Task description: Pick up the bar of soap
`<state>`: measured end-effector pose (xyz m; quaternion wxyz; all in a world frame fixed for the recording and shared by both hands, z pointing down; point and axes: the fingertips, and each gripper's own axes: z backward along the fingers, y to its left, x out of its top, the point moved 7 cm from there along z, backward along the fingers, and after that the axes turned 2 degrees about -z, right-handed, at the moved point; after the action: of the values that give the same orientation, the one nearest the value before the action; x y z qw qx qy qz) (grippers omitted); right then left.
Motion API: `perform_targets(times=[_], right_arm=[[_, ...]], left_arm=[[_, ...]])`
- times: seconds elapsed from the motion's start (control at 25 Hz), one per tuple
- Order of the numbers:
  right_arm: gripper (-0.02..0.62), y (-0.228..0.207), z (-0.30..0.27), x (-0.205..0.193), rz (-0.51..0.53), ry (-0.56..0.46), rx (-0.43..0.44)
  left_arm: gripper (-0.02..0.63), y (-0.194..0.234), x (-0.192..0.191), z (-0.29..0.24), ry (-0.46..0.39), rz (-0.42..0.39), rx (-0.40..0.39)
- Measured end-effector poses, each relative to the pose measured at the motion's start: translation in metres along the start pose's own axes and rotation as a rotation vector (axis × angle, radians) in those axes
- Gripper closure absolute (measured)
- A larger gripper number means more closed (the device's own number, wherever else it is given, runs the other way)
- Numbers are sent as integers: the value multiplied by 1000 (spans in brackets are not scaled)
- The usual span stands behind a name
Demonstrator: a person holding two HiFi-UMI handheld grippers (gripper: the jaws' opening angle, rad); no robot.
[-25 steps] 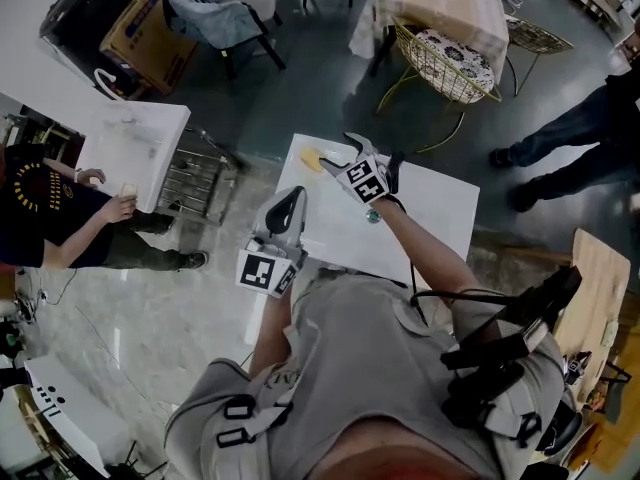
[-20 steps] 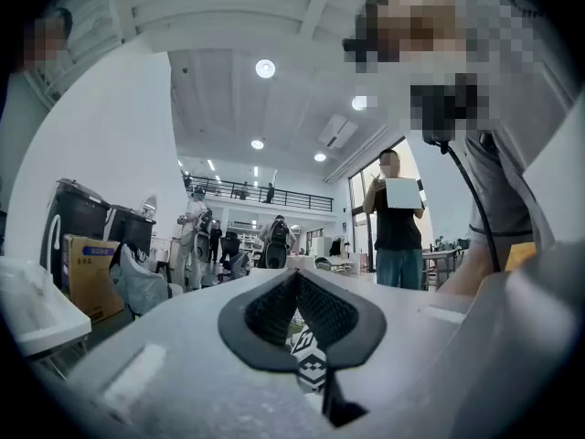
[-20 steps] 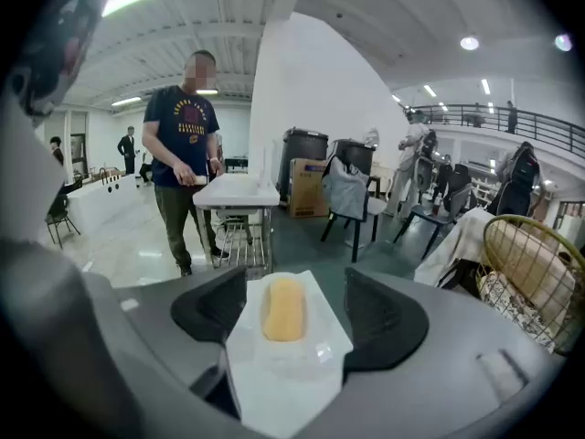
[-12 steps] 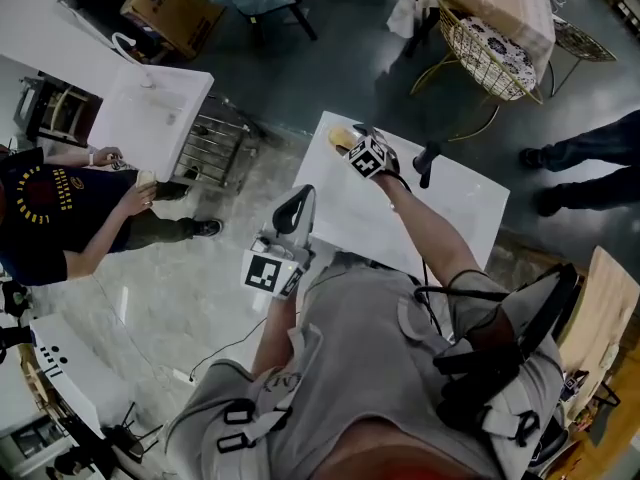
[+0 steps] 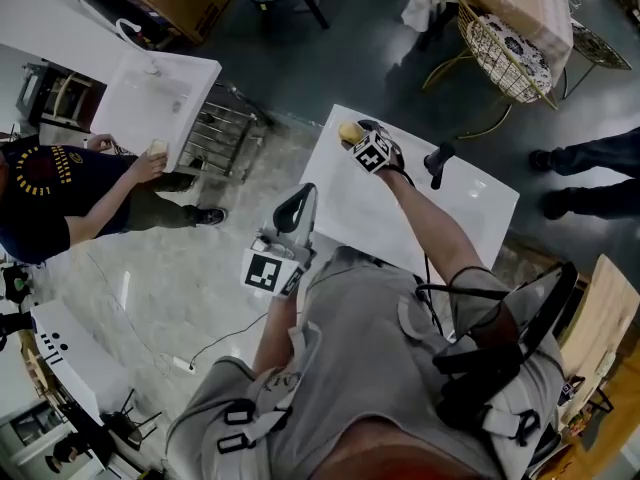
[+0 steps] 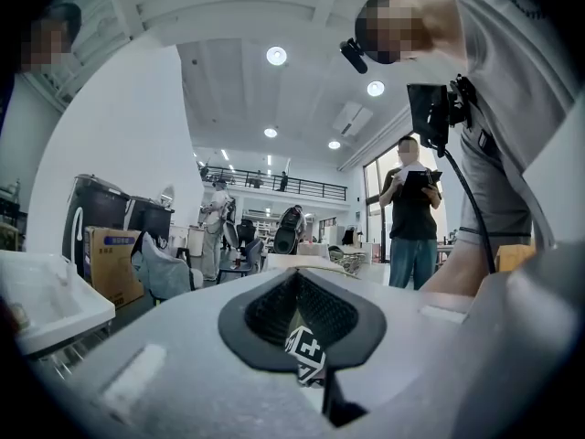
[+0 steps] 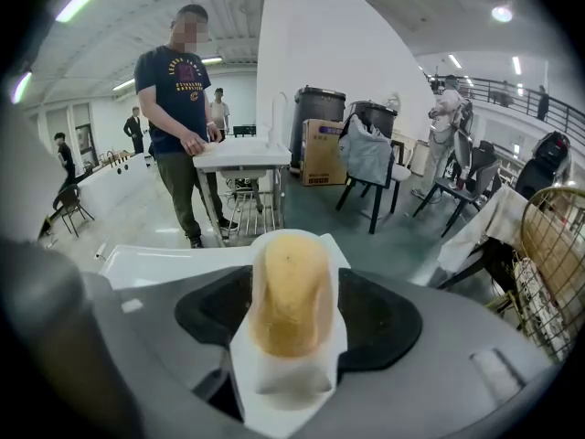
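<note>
Head view shows the right gripper (image 5: 356, 134) angled down at the far corner of the white table (image 5: 460, 203). The yellow bar of soap (image 5: 348, 129) lies there, close to the edge. The left gripper (image 5: 299, 197) hangs by the table's near edge, well apart from the soap.

Left gripper view shows its jaws meeting at the tips with nothing between them.

Right gripper view has the soap (image 7: 291, 286) lying lengthwise between the jaws, which have just been closing. A thin pale margin shows on each side of the bar, so the pads do not seem to press on it yet.

The main risk is probably the bar's rounded, likely slick sides. If the pads close off-centre or too near one end, the soap could squirt forward. So close to the corner, it might slide off the table. A lift begun before the pads bite firmly would likely drop it.
</note>
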<state>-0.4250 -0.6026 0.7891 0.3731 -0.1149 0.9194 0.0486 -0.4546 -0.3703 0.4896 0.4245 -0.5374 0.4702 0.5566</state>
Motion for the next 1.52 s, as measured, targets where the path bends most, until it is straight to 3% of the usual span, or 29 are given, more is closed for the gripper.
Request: perform_targets(times=[0.08, 0.28, 0.64, 1.12, 1.52], right_arm=[[306, -2, -4, 1, -17, 1, 2], [387, 0, -13, -8, -62, 25, 12], [399, -2, -17, 0, -76, 42, 32], [411, -16, 34, 20, -281, -200, -24], [411, 1, 165, 66, -328, -502, -82]], left_arm=[[612, 3, -1, 1, 1, 1, 2], [612, 9, -5, 4, 1, 5, 9], [612, 16, -5, 6, 2, 8, 6], [612, 17, -3, 1, -18, 18, -26], [612, 5, 9, -16, -65, 21, -129]])
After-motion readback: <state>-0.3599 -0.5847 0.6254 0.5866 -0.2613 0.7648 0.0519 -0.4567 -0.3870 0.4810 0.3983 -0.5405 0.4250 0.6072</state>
